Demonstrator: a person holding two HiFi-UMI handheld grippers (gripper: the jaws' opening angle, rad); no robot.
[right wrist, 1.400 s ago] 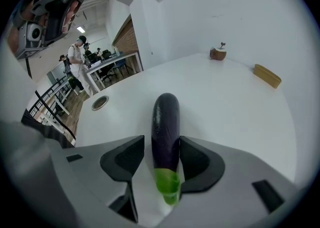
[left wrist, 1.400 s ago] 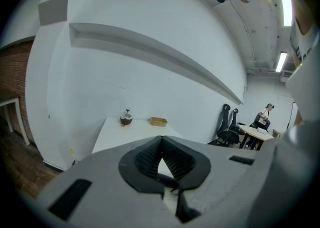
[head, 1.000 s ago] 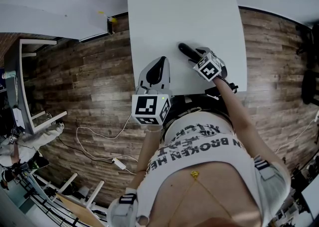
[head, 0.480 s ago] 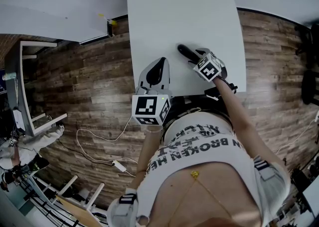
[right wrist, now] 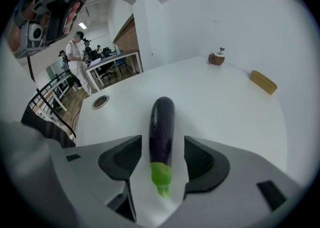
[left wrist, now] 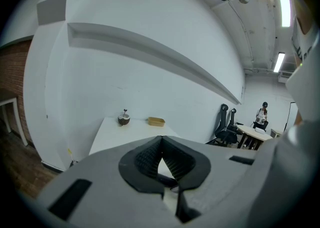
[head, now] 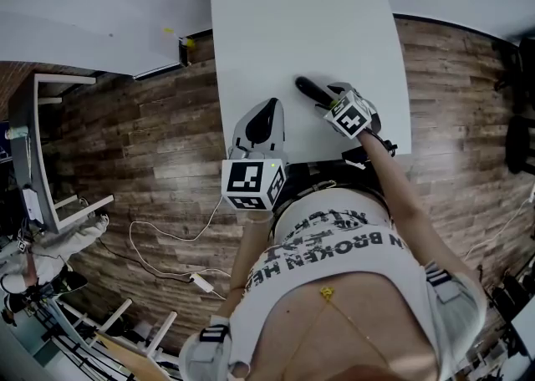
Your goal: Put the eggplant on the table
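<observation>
The eggplant (right wrist: 162,127), dark purple with a green stem end, lies flat on the white table (right wrist: 225,107). My right gripper (right wrist: 162,148) is open, one jaw on each side of the stem end, with a gap showing on both sides. In the head view the eggplant (head: 306,88) sticks out beyond the right gripper (head: 331,97) toward the table's middle. My left gripper (head: 268,107) hovers over the near table edge, left of the eggplant. Its jaws (left wrist: 161,144) are shut with nothing between them.
At the table's far end stand a small brown round object (right wrist: 216,58) and a tan block (right wrist: 263,82). A round grommet hole (right wrist: 100,102) sits near the table's left edge. A cable (head: 167,229) lies on the wooden floor. People and desks are far off.
</observation>
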